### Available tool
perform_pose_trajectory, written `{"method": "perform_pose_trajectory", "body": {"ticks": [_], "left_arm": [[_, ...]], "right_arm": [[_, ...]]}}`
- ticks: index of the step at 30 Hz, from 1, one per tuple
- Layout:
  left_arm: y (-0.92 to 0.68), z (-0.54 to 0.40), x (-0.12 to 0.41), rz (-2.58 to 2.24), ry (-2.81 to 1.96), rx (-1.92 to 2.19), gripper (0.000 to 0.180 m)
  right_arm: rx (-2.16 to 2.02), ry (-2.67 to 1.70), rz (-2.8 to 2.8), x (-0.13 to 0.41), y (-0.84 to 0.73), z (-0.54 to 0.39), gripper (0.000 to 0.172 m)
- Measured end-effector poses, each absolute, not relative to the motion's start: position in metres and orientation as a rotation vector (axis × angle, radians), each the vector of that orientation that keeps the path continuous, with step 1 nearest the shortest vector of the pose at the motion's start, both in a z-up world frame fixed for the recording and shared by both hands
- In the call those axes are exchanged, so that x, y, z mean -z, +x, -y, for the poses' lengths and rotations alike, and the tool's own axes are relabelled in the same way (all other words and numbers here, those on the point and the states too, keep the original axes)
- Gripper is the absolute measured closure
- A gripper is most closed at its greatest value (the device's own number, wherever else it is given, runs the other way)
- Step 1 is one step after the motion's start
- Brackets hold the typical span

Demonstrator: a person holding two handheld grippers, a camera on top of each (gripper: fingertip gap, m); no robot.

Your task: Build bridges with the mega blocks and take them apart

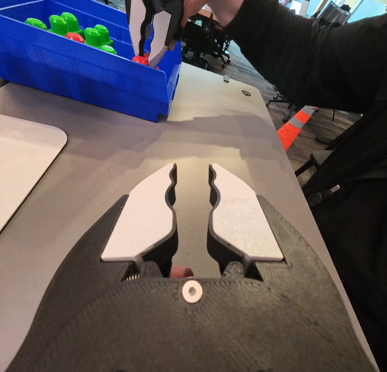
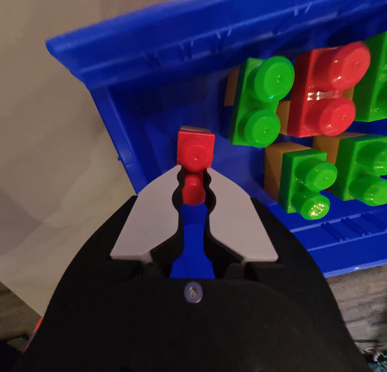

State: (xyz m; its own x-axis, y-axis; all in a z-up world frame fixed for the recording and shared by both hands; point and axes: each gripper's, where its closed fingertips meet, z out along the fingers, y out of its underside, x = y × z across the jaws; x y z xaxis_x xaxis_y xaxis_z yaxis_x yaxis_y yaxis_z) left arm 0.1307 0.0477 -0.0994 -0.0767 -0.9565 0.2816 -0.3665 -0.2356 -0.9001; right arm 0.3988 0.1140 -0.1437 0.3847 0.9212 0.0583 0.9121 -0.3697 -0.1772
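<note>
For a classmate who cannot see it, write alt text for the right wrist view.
The right gripper pinches one stud of a small red plastic two-stud block between its black wavy pads, inside a blue plastic bin. To the right, bright green blocks and another red block sit in the bin.

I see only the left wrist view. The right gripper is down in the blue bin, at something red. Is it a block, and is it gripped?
Observer: Yes. The right gripper is closed on a stud of a red block, pads on both sides.
Operator: How many studs does this block have?
Observer: Two; the nearer stud is the gripped one.
Operator: What lies under the green blocks?
Observer: The green blocks sit on tan pieces inside the blue bin.
</note>
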Motion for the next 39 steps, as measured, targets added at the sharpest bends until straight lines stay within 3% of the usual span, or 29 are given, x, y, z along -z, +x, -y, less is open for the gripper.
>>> {"method": "perform_pose_trajectory", "body": {"ticks": [16, 18, 23, 29, 31, 39], "left_arm": [[0.130, -0.050, 0.101, -1.437, -1.628, 1.310, 0.152], [0.129, -0.051, 0.099, -1.431, -1.627, 1.308, 0.152], [0.127, -0.056, 0.098, -1.414, -1.631, 1.313, 0.152], [0.127, -0.055, 0.100, -1.417, -1.638, 1.303, 0.152], [0.128, -0.055, 0.100, -1.420, -1.634, 1.302, 0.152], [0.126, -0.056, 0.101, -1.417, -1.640, 1.311, 0.152]], "right_arm": [[0.090, -2.312, 1.961, 0.142, 0.449, -0.155, 0.153], [0.115, -2.358, 1.942, 0.135, 0.454, -0.154, 0.131], [-0.012, -2.205, 1.892, 0.105, 0.405, -0.158, 0.135], [-0.005, -2.268, 1.958, 0.135, 0.378, -0.172, 0.133], [-0.020, -2.289, 2.001, 0.145, 0.377, -0.173, 0.141], [0.038, -2.105, 2.253, 0.145, 0.377, -0.167, 0.145]]}}
